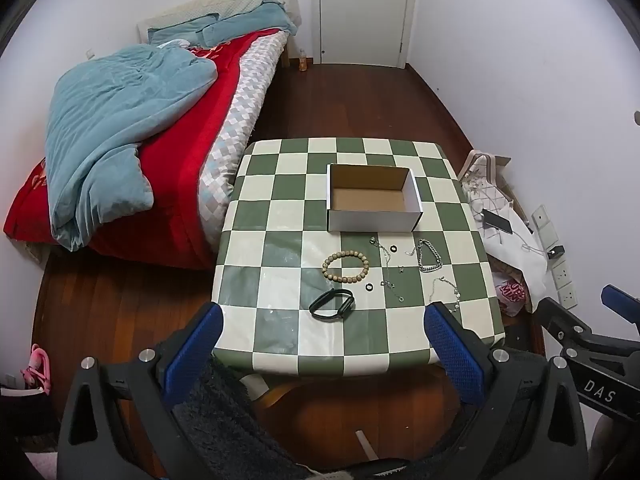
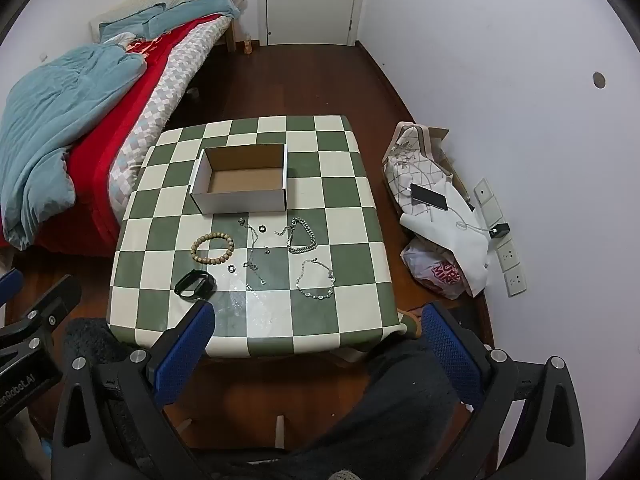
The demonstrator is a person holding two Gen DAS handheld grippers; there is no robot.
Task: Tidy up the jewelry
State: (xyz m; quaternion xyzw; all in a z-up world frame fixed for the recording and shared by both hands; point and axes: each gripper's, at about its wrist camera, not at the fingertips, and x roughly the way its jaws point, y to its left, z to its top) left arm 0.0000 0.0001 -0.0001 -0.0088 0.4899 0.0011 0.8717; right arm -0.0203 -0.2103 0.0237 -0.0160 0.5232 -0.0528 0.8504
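Two hand-held grippers (image 1: 322, 344) (image 2: 316, 340) spread, empty | jewelry (image 2: 256, 252) ahead on table (image 2: 340, 208) | box (image 2: 240, 184) beyond

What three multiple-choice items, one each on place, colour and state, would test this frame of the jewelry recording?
1. Where is the beaded bracelet?
A. in the box
B. on the table, nearer the camera than the box
C. on the bed

2. What colours is the tablecloth?
A. green and cream checks
B. plain red
C. blue stripes

3. What state is the cardboard box in?
A. closed
B. open and filled
C. open and empty

Answers: 1 B, it lies on the checks between the box and the black band. 2 A, both views show the checks. 3 C, its bare brown floor shows.
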